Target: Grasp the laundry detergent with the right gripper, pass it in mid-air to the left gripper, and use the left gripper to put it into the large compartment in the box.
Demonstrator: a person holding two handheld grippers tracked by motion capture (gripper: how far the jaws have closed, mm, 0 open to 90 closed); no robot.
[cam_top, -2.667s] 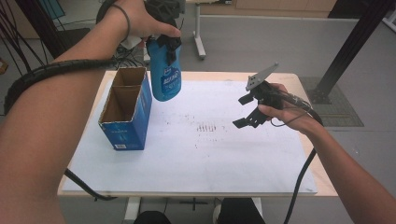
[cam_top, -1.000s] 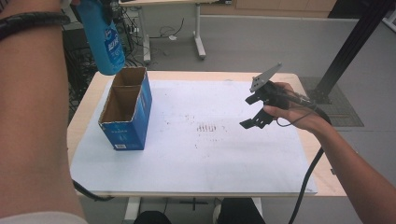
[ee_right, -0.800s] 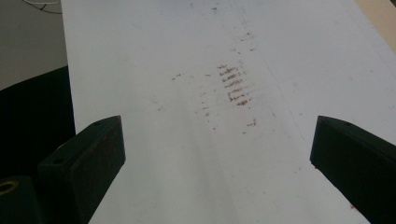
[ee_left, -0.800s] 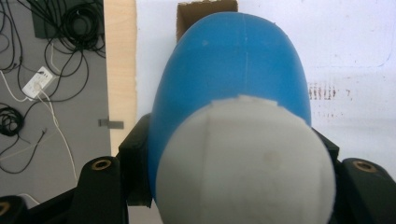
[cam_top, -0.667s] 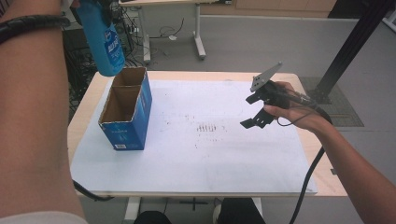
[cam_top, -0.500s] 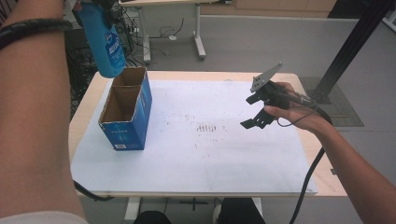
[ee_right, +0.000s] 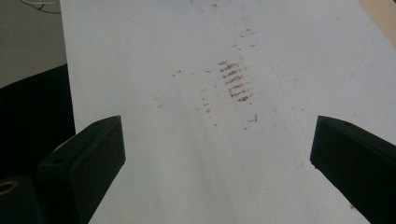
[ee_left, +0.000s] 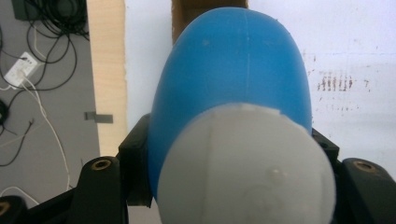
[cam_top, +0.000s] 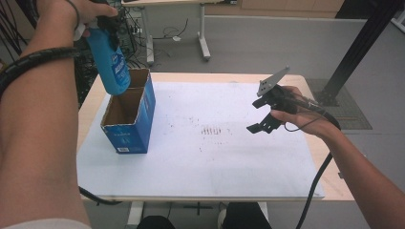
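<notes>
A blue bottle (cam_top: 111, 62) with a white cap hangs bottom-down over the back end of an open blue cardboard box (cam_top: 129, 114) at the table's left. My left gripper (cam_top: 106, 26) is shut on the bottle near its top, under the person's hand. In the left gripper view the bottle (ee_left: 233, 88) and its white cap (ee_left: 247, 172) stand between the two black jaws, and the box's brown inside (ee_left: 187, 11) shows beyond. My right gripper (cam_top: 254, 116) hovers open above the table's right side, nothing between its fingers. Its own view (ee_right: 215, 154) looks along the bare sheet.
A white sheet (cam_top: 239, 157) covers the wooden table, with reddish scuff marks (cam_top: 215, 130) near its middle. The same marks (ee_right: 236, 84) lie ahead of the right jaws. Cables and desk legs (cam_top: 203, 43) stand on the floor behind the table; a black post (cam_top: 353, 52) rises at the right.
The left hand has come down with the bottle, whose bottom now hangs just above the box's opening. The right gripper has kept still.
</notes>
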